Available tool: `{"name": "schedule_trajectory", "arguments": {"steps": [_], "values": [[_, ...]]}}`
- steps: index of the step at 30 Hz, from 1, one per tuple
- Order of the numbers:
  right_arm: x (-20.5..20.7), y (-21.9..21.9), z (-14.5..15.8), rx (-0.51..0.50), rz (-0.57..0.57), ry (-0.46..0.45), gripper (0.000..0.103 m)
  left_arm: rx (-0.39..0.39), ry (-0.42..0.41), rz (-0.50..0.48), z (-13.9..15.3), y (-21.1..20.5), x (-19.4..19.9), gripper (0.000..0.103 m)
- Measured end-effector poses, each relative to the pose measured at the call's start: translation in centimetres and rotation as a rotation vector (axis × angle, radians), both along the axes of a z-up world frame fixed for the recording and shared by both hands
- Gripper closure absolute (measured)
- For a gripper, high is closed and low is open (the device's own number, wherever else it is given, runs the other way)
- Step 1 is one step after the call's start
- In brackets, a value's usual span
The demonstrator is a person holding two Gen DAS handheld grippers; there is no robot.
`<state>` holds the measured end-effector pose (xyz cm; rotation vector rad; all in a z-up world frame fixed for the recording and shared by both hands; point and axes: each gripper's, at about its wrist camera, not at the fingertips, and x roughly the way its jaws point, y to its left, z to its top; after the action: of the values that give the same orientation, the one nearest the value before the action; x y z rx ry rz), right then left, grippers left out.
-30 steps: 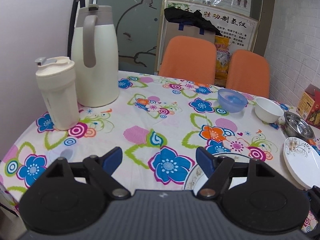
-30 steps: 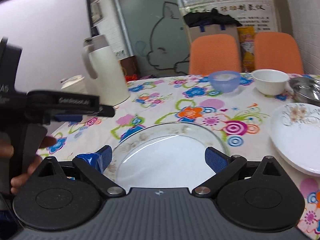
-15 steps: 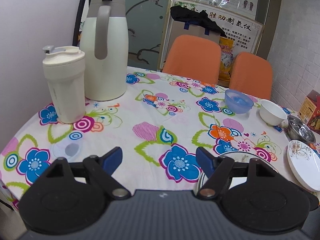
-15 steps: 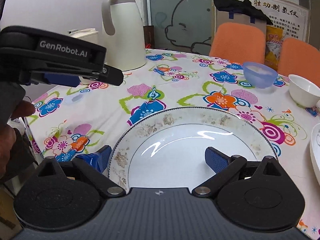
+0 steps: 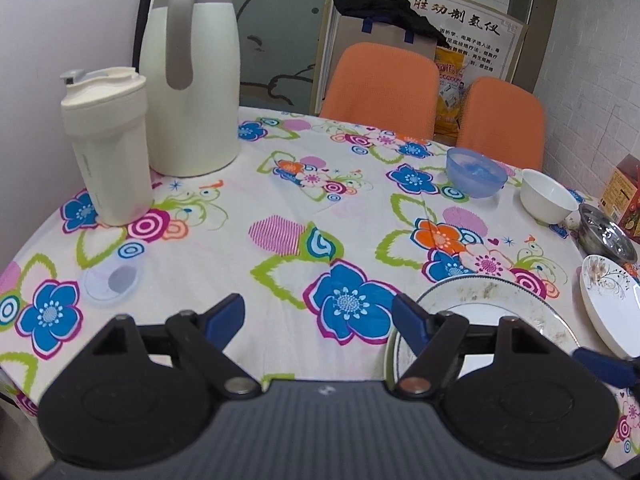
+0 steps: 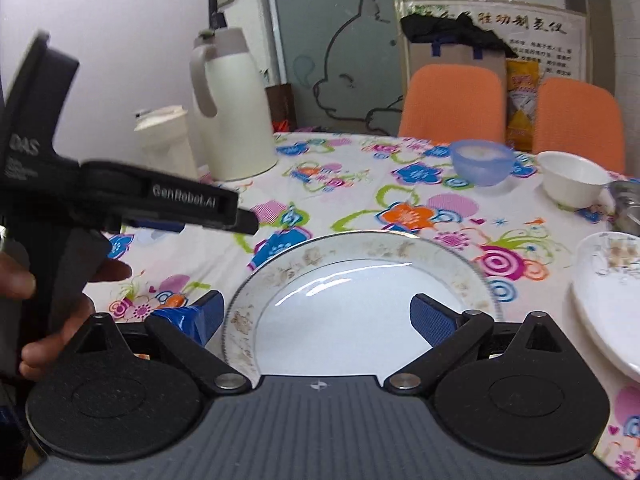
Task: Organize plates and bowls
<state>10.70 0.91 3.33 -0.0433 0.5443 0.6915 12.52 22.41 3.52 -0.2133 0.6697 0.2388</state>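
Note:
A large white plate (image 6: 360, 264) with a brown patterned rim lies on the flowered tablecloth at the near edge. My right gripper (image 6: 318, 316) is open over its near rim, one finger left of the rim and the other above the plate. My left gripper (image 5: 316, 314) is open over bare cloth, just left of the same plate (image 5: 480, 300). A second white plate (image 5: 608, 304) lies to the right. Behind it stand a steel bowl (image 5: 608, 236), a white bowl (image 5: 548, 196) and a blue bowl (image 5: 476, 172).
A tall cream jug (image 5: 192, 72) and a cream tumbler (image 5: 106, 144) stand at the far left of the round table (image 5: 280, 200). Two orange chairs (image 5: 384, 84) sit behind it. A hand (image 6: 52, 320) holds the left gripper's handle. A box (image 5: 624, 188) is at the right edge.
Both cameras have shifted over the near table edge. The patterned plate shows more in the left wrist view. It stays between the right fingers. Both grippers keep the same opening.

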Motion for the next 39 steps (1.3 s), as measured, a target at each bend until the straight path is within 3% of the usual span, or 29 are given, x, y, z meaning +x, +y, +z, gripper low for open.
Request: {"name": "schedule_trajectory", "arguments": {"steps": [4,11,18,27,39], "values": [[0.0,-4.9,0.2,0.030,-0.124,0.023,0.016,-0.019,0.005,-0.017,0.0,-0.8,0.5,0.028],[1.7,-12.7,-1.2,0.140,-0.361,0.088,0.016,0.048,-0.002,-0.101,1.4,-5.3,1.4,0.028],[3.0,-19.1,-0.9,0.185,-0.554,0.053,0.016,0.095,-0.003,-0.237,2.4,-11.9,3.3,0.028],[4.6,-23.6,-1.4,0.174,-0.624,0.073,0.016,0.146,0.035,-0.377,2.3,-19.6,6.7,0.028],[9.9,-25.1,-2.2,0.123,-0.630,0.107,0.016,0.155,0.093,-0.431,1.8,-23.3,11.3,0.028]]}}
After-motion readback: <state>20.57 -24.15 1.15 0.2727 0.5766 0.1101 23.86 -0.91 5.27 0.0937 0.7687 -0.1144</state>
